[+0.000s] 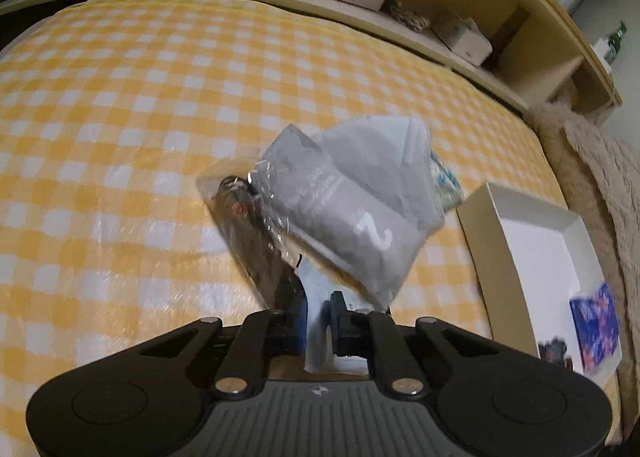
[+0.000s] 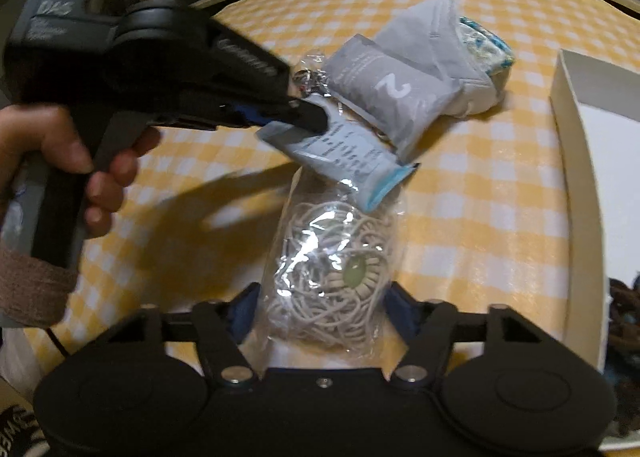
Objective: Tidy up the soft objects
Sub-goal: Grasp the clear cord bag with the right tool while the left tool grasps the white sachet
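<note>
**Two grippers over a pile of small packets on the bed**

A yellow-and-white checked bedspread (image 2: 460, 217) covers the bed, with a cluttered wooden shelf (image 1: 460, 17) along its far side and a shallow white box (image 2: 580, 185) at the right. The left gripper (image 2: 316, 119), held in a person's hand (image 2: 80, 165), has its fingers nearly closed, pinching the end of a pale blue printed packet (image 2: 344, 153). Just beyond it lies a grey packet marked "2" (image 2: 394, 97), resting against folded grey cloth (image 2: 436, 37). Nearer, the right gripper (image 2: 320, 309) is partly open, its fingers either side of a clear bag of white cord (image 2: 332, 269); whether they press it is unclear.
</note>
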A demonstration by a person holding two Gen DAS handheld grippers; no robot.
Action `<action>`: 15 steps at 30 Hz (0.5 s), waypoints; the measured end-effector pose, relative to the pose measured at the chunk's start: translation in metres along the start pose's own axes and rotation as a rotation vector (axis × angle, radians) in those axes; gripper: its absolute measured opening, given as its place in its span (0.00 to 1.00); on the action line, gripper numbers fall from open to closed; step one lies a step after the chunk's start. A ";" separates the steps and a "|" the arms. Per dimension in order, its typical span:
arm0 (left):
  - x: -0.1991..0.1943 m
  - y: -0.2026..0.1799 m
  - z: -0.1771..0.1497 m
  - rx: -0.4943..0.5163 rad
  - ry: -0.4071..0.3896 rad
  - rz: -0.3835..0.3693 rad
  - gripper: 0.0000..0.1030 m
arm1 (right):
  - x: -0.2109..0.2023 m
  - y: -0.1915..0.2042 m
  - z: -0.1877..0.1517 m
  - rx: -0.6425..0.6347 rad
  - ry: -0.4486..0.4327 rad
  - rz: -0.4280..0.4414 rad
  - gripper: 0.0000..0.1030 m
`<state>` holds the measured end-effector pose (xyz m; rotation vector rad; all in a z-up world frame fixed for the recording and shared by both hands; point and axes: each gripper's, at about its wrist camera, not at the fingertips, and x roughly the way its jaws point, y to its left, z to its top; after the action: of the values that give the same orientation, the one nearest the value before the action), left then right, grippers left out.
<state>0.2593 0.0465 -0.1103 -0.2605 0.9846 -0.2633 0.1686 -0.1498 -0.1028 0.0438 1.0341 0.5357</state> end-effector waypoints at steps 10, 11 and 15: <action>-0.041 0.007 -0.020 0.156 0.062 0.105 0.11 | -0.043 -0.005 -0.015 -0.039 -0.012 0.004 0.53; -0.044 0.006 -0.021 0.201 0.067 0.136 0.14 | -0.049 -0.005 -0.016 -0.036 -0.026 0.006 0.53; -0.050 0.005 -0.028 0.310 0.054 0.254 0.66 | -0.064 -0.008 -0.016 -0.010 -0.080 0.020 0.53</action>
<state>0.2097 0.0650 -0.0876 0.1543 1.0043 -0.1877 0.1334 -0.1885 -0.0616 0.0664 0.9541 0.5525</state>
